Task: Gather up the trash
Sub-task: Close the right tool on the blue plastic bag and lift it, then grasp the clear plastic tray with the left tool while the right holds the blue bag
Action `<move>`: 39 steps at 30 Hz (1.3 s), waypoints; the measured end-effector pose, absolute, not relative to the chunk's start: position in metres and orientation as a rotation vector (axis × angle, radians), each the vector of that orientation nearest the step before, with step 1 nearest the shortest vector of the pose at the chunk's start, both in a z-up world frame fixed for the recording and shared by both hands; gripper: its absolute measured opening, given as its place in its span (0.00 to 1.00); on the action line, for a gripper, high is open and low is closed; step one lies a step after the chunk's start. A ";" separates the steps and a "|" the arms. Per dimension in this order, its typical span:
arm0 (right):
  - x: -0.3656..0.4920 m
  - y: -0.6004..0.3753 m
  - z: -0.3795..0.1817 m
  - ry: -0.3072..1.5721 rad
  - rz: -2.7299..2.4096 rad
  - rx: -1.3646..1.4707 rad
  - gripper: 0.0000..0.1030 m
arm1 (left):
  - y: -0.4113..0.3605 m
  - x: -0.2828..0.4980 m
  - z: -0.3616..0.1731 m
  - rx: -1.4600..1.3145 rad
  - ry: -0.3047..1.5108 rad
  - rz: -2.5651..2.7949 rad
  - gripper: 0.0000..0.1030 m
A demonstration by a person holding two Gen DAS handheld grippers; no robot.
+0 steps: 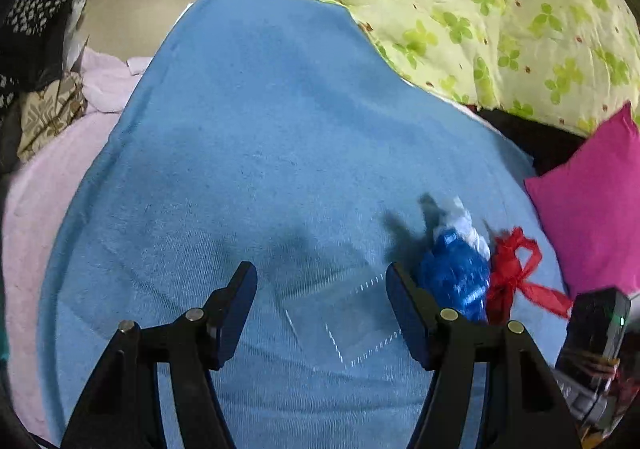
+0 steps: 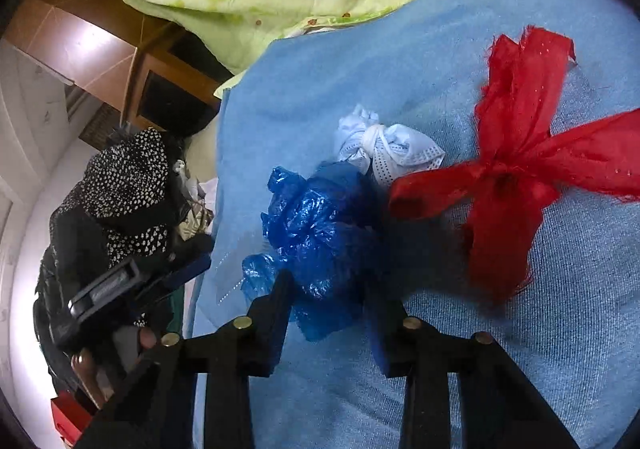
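Observation:
A crumpled blue plastic bag point(image 2: 316, 233) lies on a blue towel point(image 2: 440, 61), beside a knotted white face mask point(image 2: 384, 149) and a red ribbon bow point(image 2: 516, 169). My right gripper point(image 2: 328, 313) is open, its fingers either side of the blue bag's near end. My left gripper point(image 1: 320, 305) is open over a clear plastic wrapper point(image 1: 348, 325) that lies flat on the towel point(image 1: 248, 129). The blue bag point(image 1: 452, 273), mask point(image 1: 464, 221) and bow point(image 1: 516, 269) show to its right. The right gripper's body point(image 1: 592, 345) is at the frame's right edge.
A green clover-print quilt point(image 1: 480, 9) lies behind the towel. A magenta cushion point(image 1: 592, 209) sits at the right. A pink blanket point(image 1: 36, 209) and dark dotted clothing point(image 1: 40, 1) are at the left. A wooden cabinet point(image 2: 100, 49) stands beyond the bed.

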State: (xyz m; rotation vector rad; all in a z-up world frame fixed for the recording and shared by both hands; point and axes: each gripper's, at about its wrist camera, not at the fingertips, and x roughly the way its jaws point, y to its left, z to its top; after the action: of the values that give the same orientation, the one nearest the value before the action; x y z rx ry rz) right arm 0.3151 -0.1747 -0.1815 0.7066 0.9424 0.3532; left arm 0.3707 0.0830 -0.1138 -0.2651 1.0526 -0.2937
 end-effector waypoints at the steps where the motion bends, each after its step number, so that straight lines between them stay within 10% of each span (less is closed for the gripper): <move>1: 0.314 -0.175 -0.179 0.936 0.344 0.690 0.32 | 0.083 0.373 -0.115 -0.282 1.054 -0.305 0.65; 39: 0.283 -0.248 -0.128 0.706 0.263 0.899 0.26 | -0.043 0.350 -0.131 0.361 1.064 -0.328 0.59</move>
State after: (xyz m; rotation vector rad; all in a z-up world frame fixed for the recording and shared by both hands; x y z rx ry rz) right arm 0.2833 -0.2476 -0.1284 0.8989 0.7062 0.2630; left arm 0.3503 -0.0429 -0.1312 0.3611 1.0644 -0.3282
